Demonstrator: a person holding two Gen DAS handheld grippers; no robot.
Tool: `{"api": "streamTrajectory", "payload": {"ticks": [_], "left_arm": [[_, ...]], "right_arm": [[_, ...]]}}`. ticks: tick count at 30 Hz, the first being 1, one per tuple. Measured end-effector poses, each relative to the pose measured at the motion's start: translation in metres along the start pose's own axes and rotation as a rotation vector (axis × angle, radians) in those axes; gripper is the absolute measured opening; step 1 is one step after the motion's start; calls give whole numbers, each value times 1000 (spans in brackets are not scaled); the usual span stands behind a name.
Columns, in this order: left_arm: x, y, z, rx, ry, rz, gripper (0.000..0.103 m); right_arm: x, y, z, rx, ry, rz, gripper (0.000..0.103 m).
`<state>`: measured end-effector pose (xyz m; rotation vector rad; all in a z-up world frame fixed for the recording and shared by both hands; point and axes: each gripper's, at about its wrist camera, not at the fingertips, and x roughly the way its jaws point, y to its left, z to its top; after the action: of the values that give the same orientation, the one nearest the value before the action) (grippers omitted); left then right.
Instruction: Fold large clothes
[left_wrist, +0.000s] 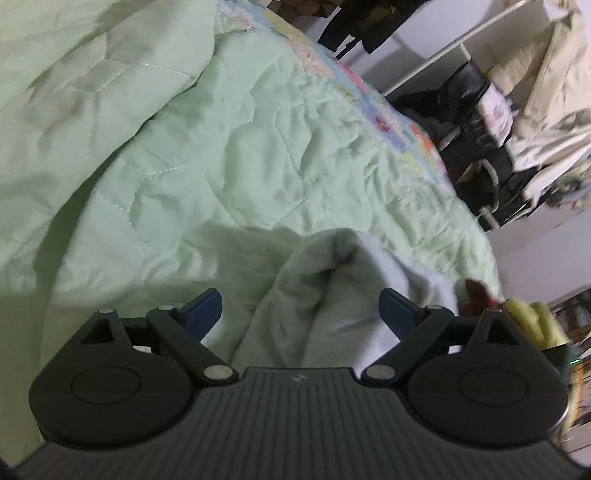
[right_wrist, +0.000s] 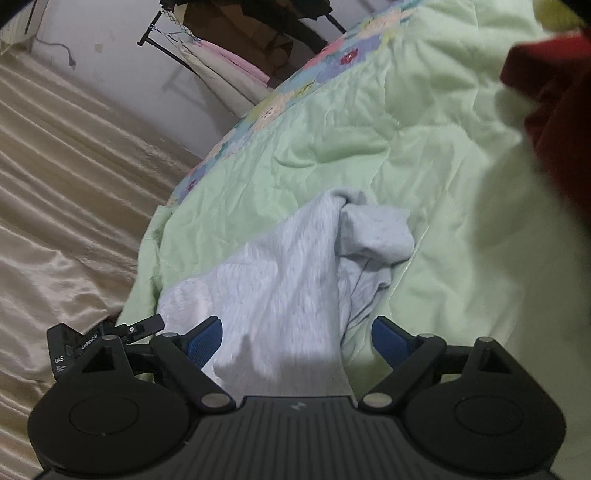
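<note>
Presently, the left tongs (left_wrist: 300, 306) are seen spread wide, with a light grey garment (left_wrist: 332, 295) lying between the blue pads (left_wrist: 205, 310) at the lower centre of the frame; the pads do not press on it. The right tongs (right_wrist: 297, 338) are likewise held wide apart, and the same grey garment (right_wrist: 280, 280) is seen bunched between and beyond them, untouched by the pads. The garment rests crumpled on a pale green quilted bedspread (left_wrist: 207, 155), whose floral border (right_wrist: 266, 107) is visible toward the upper centre of the right wrist view. A dark red cloth (right_wrist: 554, 110) is noted at the upper right of that view. A beige sheet (right_wrist: 55, 184) occupies its left side.
</note>
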<state>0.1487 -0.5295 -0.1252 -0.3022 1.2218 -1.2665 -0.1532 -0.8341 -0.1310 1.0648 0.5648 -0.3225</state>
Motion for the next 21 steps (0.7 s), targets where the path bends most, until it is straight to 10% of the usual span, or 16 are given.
{"api": "streamTrajectory", "payload": {"ticks": [4,8,14,16,19,21], "left_arm": [[-5,-4,3,41,-5,-95,103],[52,-5,-11,112,224,154,103],[68,-38,-29,326,241,211,103],[75,-40,-28,359,247,233,103],[75,-39,-25,339,240,210,103],[76,-35,-21,299,235,182,103]], "right_arm": [[25,-3,-11,-26,84,-5,93],[36,2,-18,-89,124,-57,97],[31,-12,-16,-7,148,35,99],[34,-11,-16,4,145,40,88],[40,-5,-13,28,133,24,28],[43,0,-7,115,121,132,20]]}}
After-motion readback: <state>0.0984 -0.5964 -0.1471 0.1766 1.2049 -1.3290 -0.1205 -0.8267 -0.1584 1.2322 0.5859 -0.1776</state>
